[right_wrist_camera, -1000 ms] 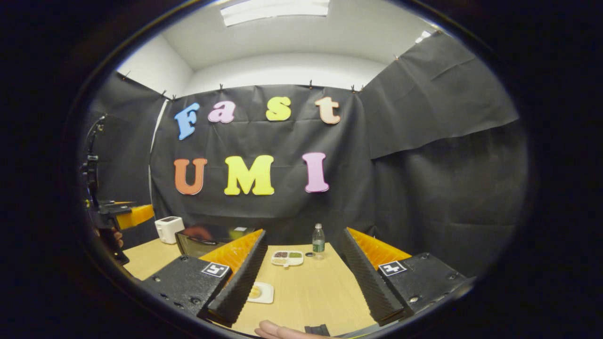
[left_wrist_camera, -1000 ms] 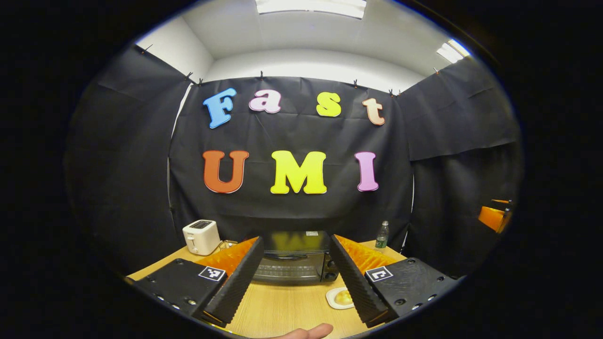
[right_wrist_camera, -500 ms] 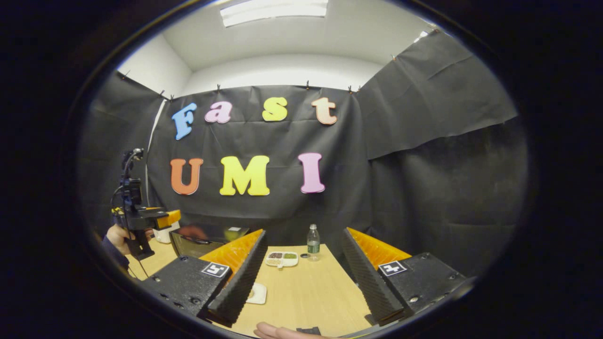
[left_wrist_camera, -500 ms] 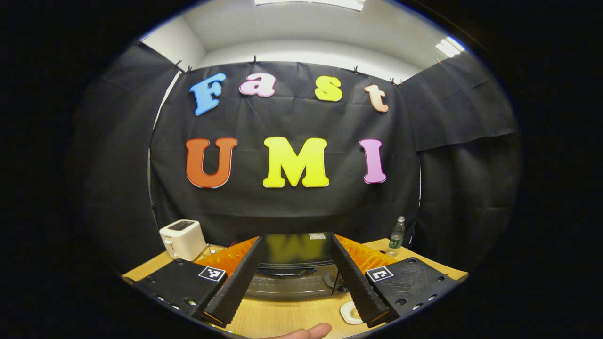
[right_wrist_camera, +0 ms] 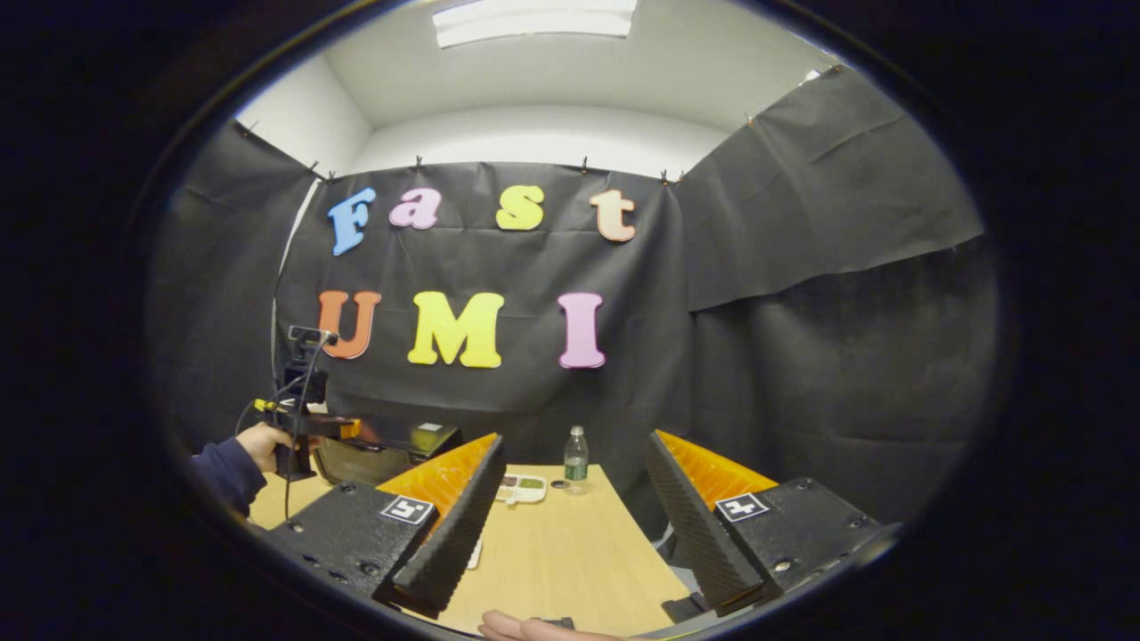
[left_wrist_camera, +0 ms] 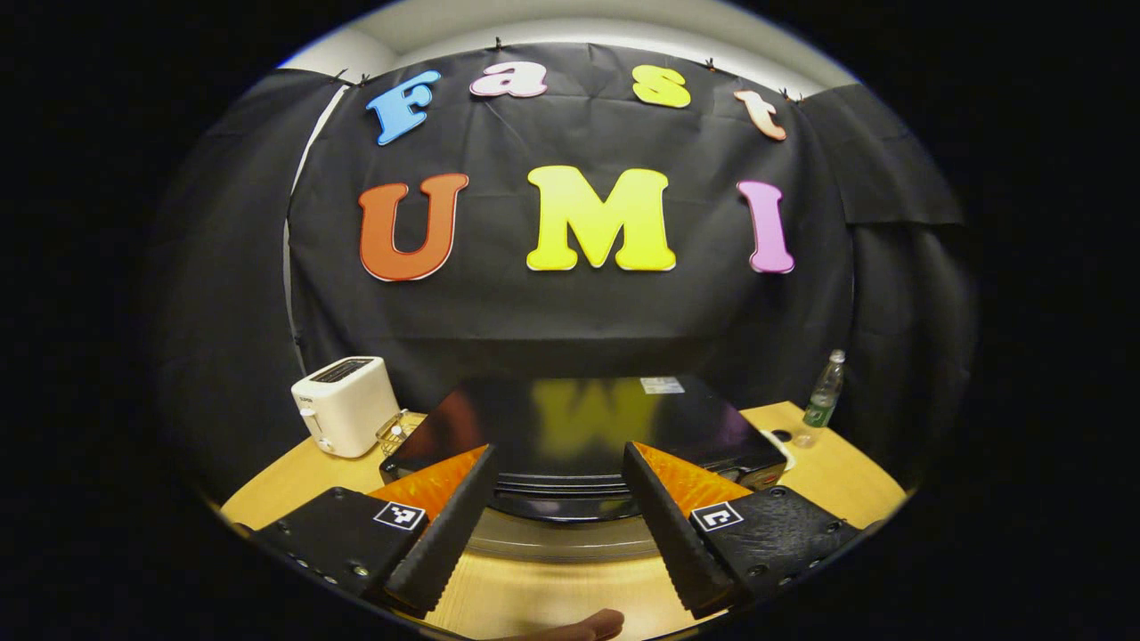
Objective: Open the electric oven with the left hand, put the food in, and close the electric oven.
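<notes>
The black electric oven [left_wrist_camera: 570, 418] stands close ahead in the left gripper view, its glossy top facing me and its door handle [left_wrist_camera: 561, 491] low between the fingers. My left gripper [left_wrist_camera: 557, 450] is open, just above the oven's front top edge, with nothing between its fingers. In the right gripper view the oven [right_wrist_camera: 392, 442] sits at the left, and a hand [right_wrist_camera: 261, 442] in a dark sleeve holds the left gripper [right_wrist_camera: 312, 425] against its front. My right gripper [right_wrist_camera: 574, 441] is open above the table. A white plate [right_wrist_camera: 473, 552] peeks out beside its left finger; the food on it is hidden.
A white toaster [left_wrist_camera: 345, 417] stands left of the oven and a water bottle [left_wrist_camera: 825, 389] at the back right. A divided dish [right_wrist_camera: 521, 487] lies near the bottle [right_wrist_camera: 576, 458] on the wooden table [right_wrist_camera: 570, 561]. A fingertip [left_wrist_camera: 579, 626] shows at the bottom edge.
My left gripper has moved forward and tipped down to the oven, which now looks much larger; the plate has left its view. The right gripper has barely shifted and stays open.
</notes>
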